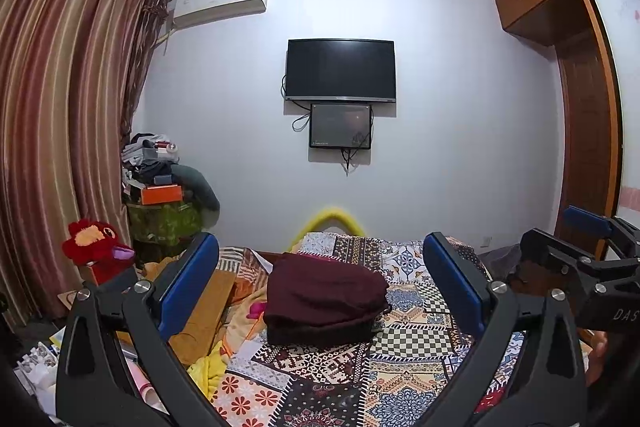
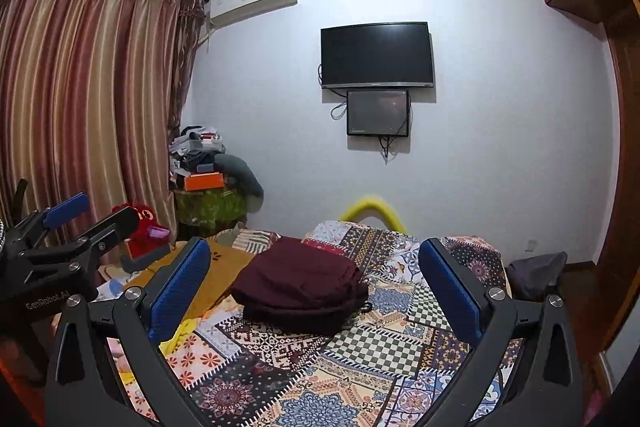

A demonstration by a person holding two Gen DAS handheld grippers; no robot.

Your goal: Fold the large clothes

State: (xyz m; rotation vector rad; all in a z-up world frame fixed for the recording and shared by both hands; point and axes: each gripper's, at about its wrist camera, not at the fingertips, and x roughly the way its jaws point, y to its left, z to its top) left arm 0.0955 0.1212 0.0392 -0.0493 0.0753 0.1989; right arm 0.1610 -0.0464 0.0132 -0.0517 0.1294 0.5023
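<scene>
A dark maroon garment (image 1: 324,299) lies folded in a thick rectangular stack on the patchwork bedspread (image 1: 404,343), near the middle of the bed. My left gripper (image 1: 320,243) is open above the near part of the bed, its blue pads either side of the garment in view, short of it and empty. My right gripper (image 2: 316,247) is open and empty too, level with the left one; the folded garment (image 2: 300,283) lies ahead between its pads. Each gripper shows at the edge of the other's view: right gripper (image 1: 560,233), left gripper (image 2: 94,217).
A yellow padded rail (image 1: 332,217) marks the bed's far end. A red plush toy (image 1: 96,247), a mustard blanket (image 1: 208,307) and loose clutter lie at the left. A piled green-covered table (image 1: 164,219), curtain (image 1: 60,107), wall TV (image 1: 340,69) and wardrobe (image 1: 588,127) surround the bed.
</scene>
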